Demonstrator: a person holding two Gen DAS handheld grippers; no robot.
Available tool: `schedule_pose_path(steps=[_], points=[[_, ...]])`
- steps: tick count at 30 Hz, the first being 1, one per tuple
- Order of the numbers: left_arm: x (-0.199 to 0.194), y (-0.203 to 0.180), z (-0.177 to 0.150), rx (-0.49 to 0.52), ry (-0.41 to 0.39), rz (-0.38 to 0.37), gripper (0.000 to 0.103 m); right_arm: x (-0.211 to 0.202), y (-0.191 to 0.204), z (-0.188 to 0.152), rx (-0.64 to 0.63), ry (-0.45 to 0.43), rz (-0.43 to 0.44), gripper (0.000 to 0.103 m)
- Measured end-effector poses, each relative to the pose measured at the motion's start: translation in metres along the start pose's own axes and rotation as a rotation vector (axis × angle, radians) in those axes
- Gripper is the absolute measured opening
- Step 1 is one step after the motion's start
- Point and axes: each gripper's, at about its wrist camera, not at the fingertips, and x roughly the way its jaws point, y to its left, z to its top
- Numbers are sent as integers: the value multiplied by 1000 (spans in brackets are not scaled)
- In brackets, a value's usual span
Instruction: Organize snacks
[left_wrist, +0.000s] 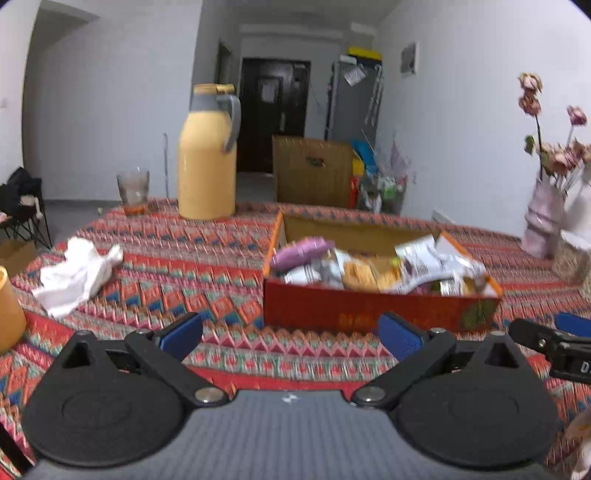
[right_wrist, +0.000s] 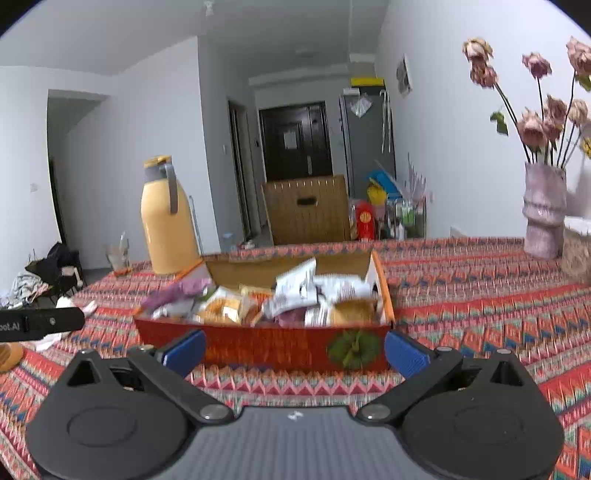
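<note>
A shallow red cardboard box (left_wrist: 369, 308) (right_wrist: 258, 343) sits on the patterned tablecloth, filled with several snack packets (left_wrist: 354, 271) (right_wrist: 291, 299): purple, white and orange ones, jumbled together. My left gripper (left_wrist: 291, 334) hovers low in front of the box's left half, open, with nothing between its blue pads. Directly before the box's front wall my right gripper (right_wrist: 293, 350) stands open and empty too. The right gripper's black finger (left_wrist: 543, 341) shows at the right edge of the left wrist view.
A yellow thermos jug (left_wrist: 207, 158) (right_wrist: 166, 221) and a glass (left_wrist: 133, 190) stand at the table's far left. A crumpled white cloth (left_wrist: 79, 275) lies left of the box. A vase of dried flowers (right_wrist: 543, 210) and a woven basket (right_wrist: 576, 254) stand at the far right.
</note>
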Motion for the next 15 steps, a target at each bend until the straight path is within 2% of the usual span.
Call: schedule_pose_path(steps=[8, 15], points=[[4, 0, -31, 5, 85, -31, 103, -6, -2, -27, -4, 75, -16, 103], [6, -3, -39, 12, 111, -47, 103, -6, -4, -41, 8, 124, -18, 103]])
